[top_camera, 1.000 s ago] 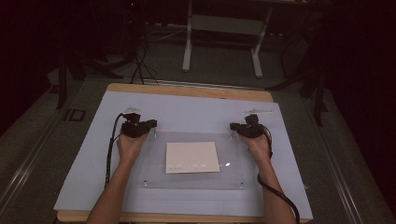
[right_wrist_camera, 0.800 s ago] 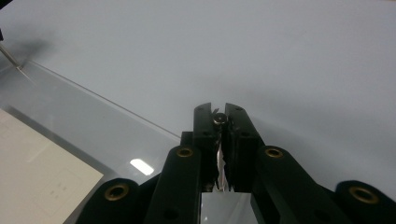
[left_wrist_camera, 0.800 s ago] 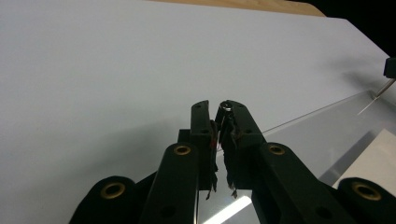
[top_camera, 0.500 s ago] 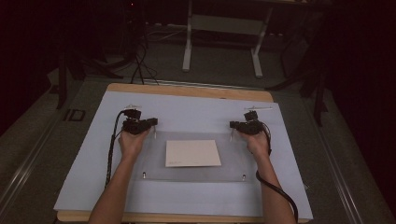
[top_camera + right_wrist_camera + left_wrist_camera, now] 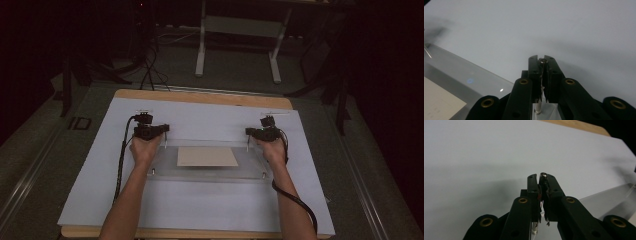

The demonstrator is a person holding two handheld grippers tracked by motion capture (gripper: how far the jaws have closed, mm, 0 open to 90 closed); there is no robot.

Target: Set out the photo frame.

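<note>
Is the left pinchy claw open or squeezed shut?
Shut. The left gripper clamps its black jaws on a small upright metal post.

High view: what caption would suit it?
Two hand-held grippers, left and right, grip corner posts of a clear plate.

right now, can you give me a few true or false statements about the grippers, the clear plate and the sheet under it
1. Each gripper is shut on a metal post at a far corner of the clear plate. True: the left gripper and right gripper each clamp a post.
2. The tan sheet lies on top of the left gripper. False: it lies under the plate, between the hands.
3. The plate rests on a white cover over the wooden table. True.
4. The right gripper's fingers are wide open. False: they are closed on the post.
5. A mug stands on the sheet. False: nothing stands on it.
</note>
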